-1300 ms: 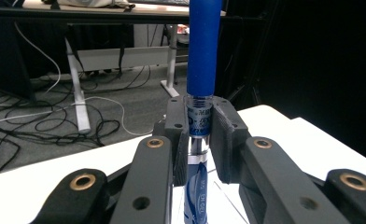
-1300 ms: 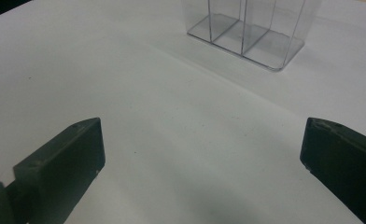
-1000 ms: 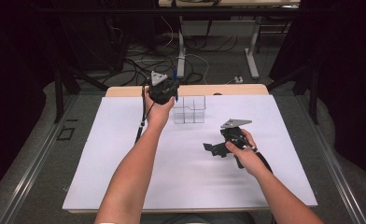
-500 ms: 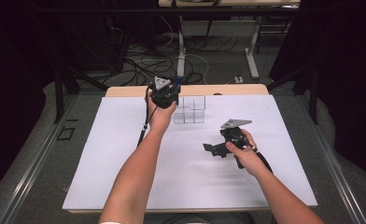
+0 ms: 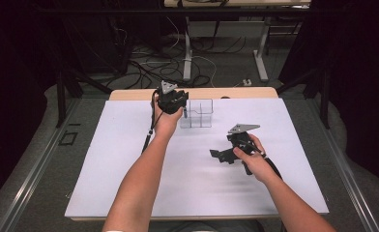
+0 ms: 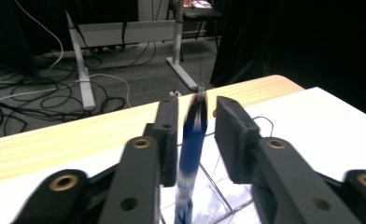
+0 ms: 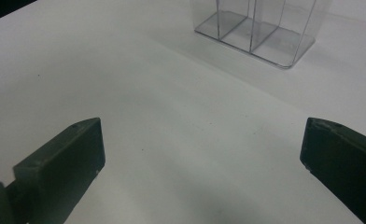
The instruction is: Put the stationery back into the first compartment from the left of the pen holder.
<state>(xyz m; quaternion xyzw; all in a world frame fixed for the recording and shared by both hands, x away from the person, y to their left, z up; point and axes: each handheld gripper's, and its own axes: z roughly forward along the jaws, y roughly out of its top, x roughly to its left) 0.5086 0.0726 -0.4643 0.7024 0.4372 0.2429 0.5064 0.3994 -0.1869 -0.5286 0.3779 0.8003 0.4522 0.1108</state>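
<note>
Right gripper (image 5: 222,155) rests low over the white tabletop (image 5: 129,169), nearest the person. Its fingers (image 7: 59,158) stand wide apart with nothing between them, only bare sheet. Ahead of those fingers, well apart from them, stands the clear acrylic organiser (image 7: 258,28), its compartments divided by thin upright walls and apparently empty.

Left gripper (image 5: 180,108) is held farther out, just beside the organiser's (image 5: 197,113) left end and above its rim. A blue pen (image 6: 190,154) stands near upright between its fingers (image 6: 235,135). The fingers have just been opening. A clear gap shows between the pen and the right-hand finger, while the pen lies close against the left-hand one, contact not certain. The pen's image is streaked, consistent with it slipping downward. Its lower end points into the organiser (image 6: 218,205) directly below the fingers. Which compartment it enters cannot be told.

Judgement: the step in hand is release of the pen into the organiser. To do it well, hold the left gripper steady over the compartment, spread the fingers evenly so the pen drops straight, and lift clear only once the pen has settled against a wall. Right gripper should remain parked.
</note>
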